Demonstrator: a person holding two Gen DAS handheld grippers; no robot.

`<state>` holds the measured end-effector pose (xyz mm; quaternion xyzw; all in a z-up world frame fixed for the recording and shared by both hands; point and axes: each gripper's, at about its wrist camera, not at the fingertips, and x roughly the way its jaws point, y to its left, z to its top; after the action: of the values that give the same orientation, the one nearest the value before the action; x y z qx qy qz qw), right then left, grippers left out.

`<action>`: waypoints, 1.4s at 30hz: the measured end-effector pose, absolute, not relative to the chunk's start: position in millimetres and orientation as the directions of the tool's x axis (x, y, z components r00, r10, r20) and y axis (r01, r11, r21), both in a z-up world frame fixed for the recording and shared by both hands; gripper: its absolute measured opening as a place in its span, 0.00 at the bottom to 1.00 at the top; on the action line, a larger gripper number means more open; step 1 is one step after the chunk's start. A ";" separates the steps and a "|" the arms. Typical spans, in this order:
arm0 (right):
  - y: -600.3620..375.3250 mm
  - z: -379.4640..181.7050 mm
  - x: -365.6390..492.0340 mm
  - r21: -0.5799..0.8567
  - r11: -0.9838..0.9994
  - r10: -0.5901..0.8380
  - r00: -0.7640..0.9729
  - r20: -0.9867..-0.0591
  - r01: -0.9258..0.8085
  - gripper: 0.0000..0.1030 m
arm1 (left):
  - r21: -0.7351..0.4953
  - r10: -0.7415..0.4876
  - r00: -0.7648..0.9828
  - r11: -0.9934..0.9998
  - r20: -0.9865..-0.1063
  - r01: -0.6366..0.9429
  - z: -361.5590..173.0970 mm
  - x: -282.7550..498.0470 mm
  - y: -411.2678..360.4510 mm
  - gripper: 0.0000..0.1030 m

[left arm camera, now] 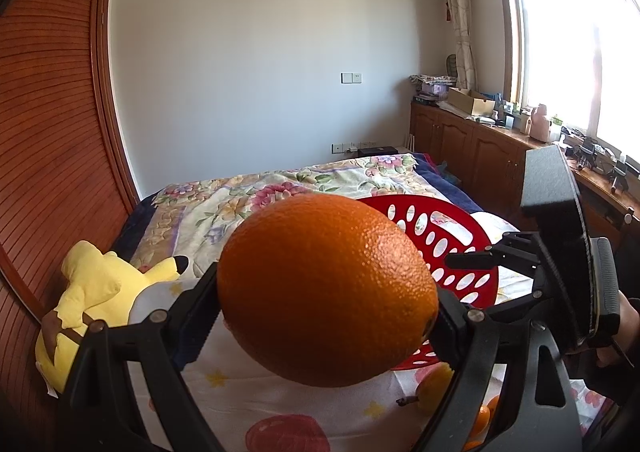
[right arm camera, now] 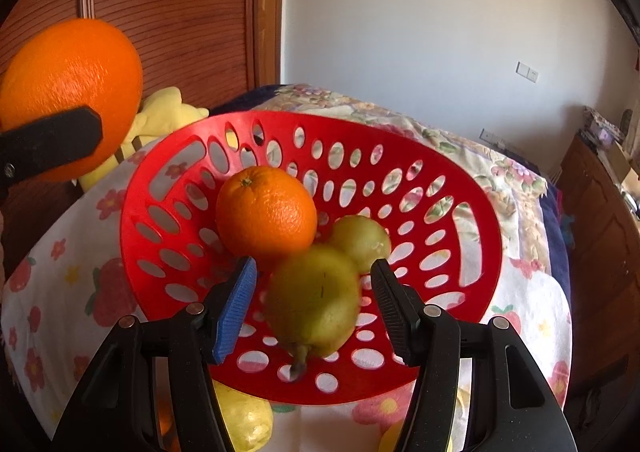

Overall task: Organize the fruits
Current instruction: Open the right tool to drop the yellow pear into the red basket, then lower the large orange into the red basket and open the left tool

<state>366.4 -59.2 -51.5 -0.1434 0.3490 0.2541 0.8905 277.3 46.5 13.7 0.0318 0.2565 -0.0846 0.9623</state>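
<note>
My left gripper (left arm camera: 326,304) is shut on a large orange (left arm camera: 328,292), held up in the air left of the red perforated basket (right arm camera: 486,236); that orange (right arm camera: 72,84) and one left finger (right arm camera: 52,144) also show in the right wrist view. My right gripper (right arm camera: 314,304) hangs open over the basket's near side. A blurred yellow-green pear (right arm camera: 314,300) sits between its pads with a gap on each side. Inside the basket lie a smaller orange (right arm camera: 266,212) and a second yellow-green fruit (right arm camera: 362,242).
The basket stands on a strawberry-print cloth (right arm camera: 60,304) over a floral bedspread (left arm camera: 240,192). Loose yellow fruit (right arm camera: 244,420) lies on the cloth in front of the basket. A yellow plush toy (left arm camera: 92,292) rests by the wooden wardrobe (left arm camera: 52,112). Wooden cabinets (left arm camera: 472,144) line the right side.
</note>
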 end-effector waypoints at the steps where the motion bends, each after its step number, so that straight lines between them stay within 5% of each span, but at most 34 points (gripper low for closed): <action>1: -60.4 -49.0 365.7 -0.074 0.830 0.358 0.629 -0.691 -0.553 0.59 | 0.019 -0.148 0.853 0.983 -0.500 0.182 13.4 277.6 45.2 0.86; 25: -165.2 -33.1 330.0 -0.027 0.905 0.324 0.728 -0.604 -0.425 0.60 | 0.050 -0.240 0.772 0.942 -0.589 0.332 -9.4 308.6 -51.9 0.87; 35: -185.5 -38.3 325.0 -0.003 0.909 0.331 0.729 -0.600 -0.416 0.60 | 0.104 -0.185 0.691 0.929 -0.698 0.354 -38.3 338.7 -82.1 0.87; 42: -189.1 -40.7 322.9 0.002 0.910 0.333 0.727 -0.601 -0.415 0.61 | 0.129 -0.171 0.707 0.928 -0.686 0.350 -33.3 338.7 -87.7 0.87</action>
<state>322.9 -189.2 -40.7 -0.0662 0.3098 0.2016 0.9268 338.7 -87.7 -33.3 0.1259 0.3552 -0.1423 0.9153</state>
